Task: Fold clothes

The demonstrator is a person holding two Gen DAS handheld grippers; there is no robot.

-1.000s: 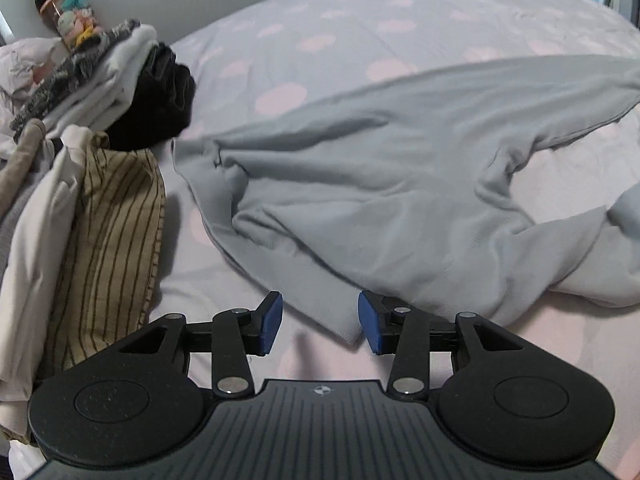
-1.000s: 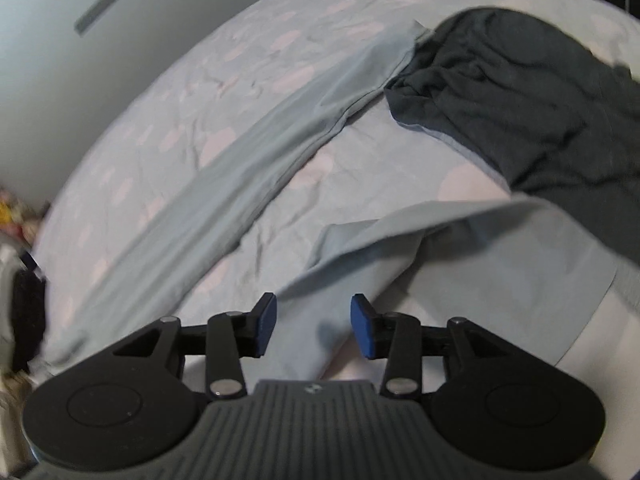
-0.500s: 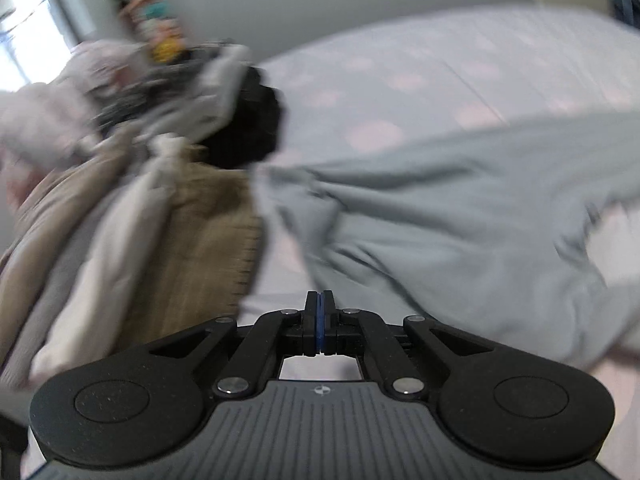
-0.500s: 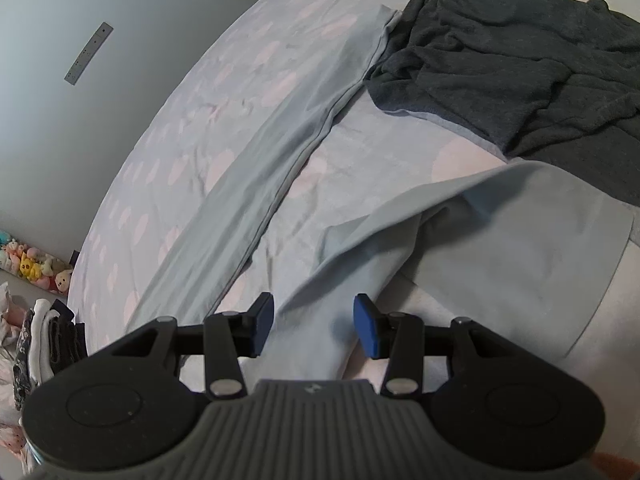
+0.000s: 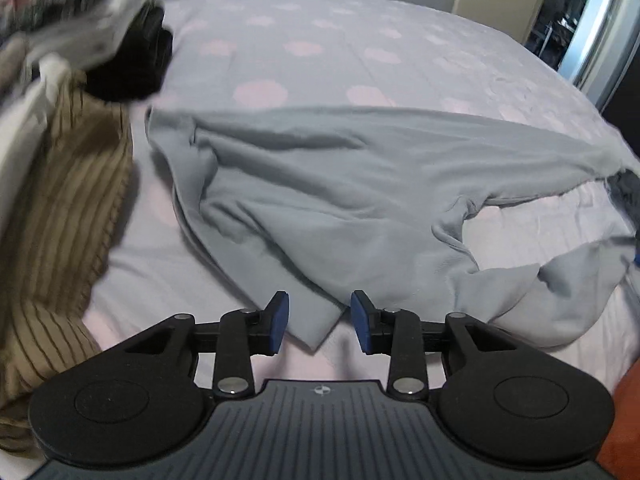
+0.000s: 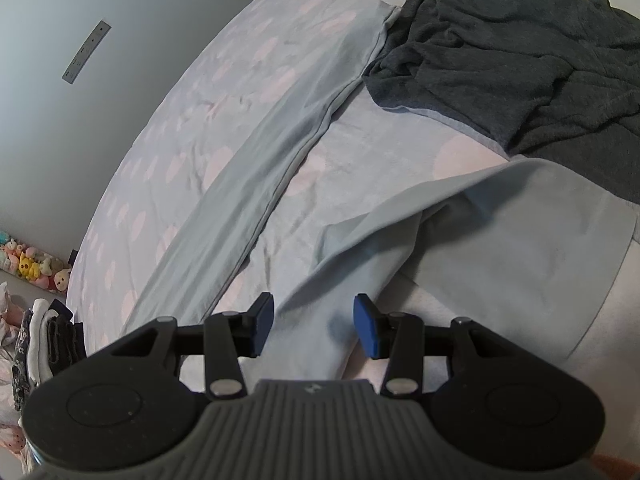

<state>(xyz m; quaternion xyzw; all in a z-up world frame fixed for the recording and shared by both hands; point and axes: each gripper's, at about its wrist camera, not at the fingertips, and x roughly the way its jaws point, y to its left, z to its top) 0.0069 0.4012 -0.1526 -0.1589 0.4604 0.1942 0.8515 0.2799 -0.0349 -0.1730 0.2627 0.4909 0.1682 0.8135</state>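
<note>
Left gripper (image 5: pixel 319 322) is opening right now, a corner of the pale grey garment (image 5: pixel 340 184) lying between its blue pads (image 5: pixel 278 320) but not pinched — that garment sprawls across the spotted bed (image 5: pixel 320 52), beside a blurred clothes pile (image 5: pixel 68 168) on the left. Right gripper (image 6: pixel 314 326) hangs released too, its jaws apart over a loose fold of the same light cloth. A dark grey garment (image 6: pixel 520 52) lies crumpled further up the bed.
</note>
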